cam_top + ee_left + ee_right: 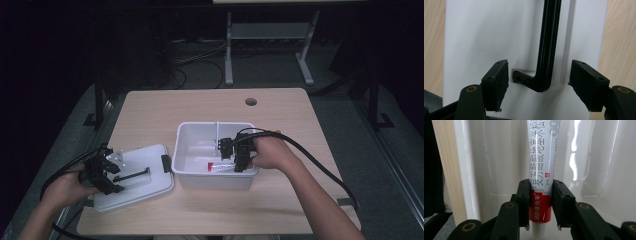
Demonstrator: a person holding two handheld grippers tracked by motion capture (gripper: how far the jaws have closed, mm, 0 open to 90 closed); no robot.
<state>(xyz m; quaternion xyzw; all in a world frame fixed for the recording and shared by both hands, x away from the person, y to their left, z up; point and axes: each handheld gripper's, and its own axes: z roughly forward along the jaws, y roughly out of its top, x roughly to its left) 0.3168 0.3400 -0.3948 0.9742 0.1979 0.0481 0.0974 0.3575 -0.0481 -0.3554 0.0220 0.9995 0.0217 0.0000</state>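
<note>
Dark surroundings frame a pale wooden surface (280, 210), with table legs and cables on the floor behind it. High view: a white bin (200, 172) stands near the middle of the surface; its white lid (150, 187) lies flat just beside it, to the bin's left. The left gripper (111, 172) rests over the lid's outer end, next to the lid's black handle (132, 176). The right gripper (227, 155) reaches into the bin, where a tube (220, 166) with a red end lies near the front wall.

Left gripper view: jaws stand wide apart on either side of the black handle's (546, 50) bent end, pads clear of it, the white lid (474, 37) beneath.

Right gripper view: jaws are clamped narrowly on the tube (542, 170), pads pressing both sides at its red band, close to the white cap. Tube extends away from the gripper, inside the white bin (594, 157).
</note>
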